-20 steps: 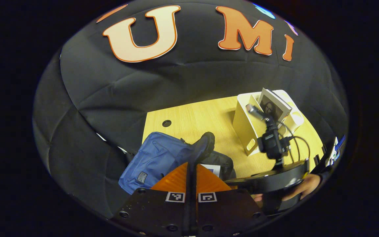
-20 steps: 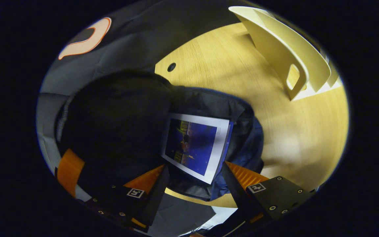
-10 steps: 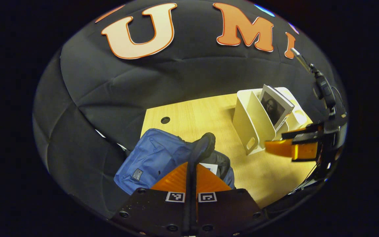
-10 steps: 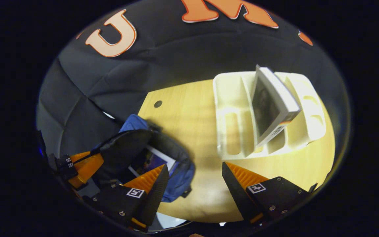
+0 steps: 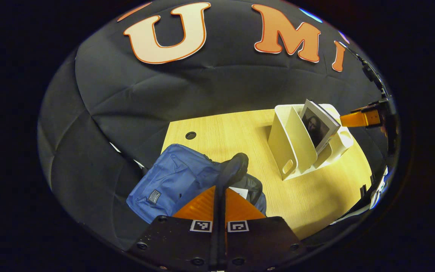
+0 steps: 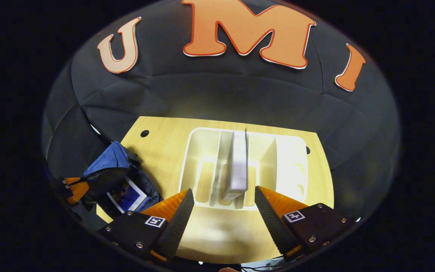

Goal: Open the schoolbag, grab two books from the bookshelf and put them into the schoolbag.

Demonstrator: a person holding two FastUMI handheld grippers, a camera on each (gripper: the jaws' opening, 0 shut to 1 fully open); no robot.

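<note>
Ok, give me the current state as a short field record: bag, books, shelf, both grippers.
schoolbag: blue, open, on the table
book in bag: blue cover, inside the opening
book on shelf: standing in a middle slot
bookshelf: white, other slots bare
left gripper: jaws shut on the bag's black flap, holding it up
right gripper: jaws open, lined up either side of the shelved book, not touching it
</note>
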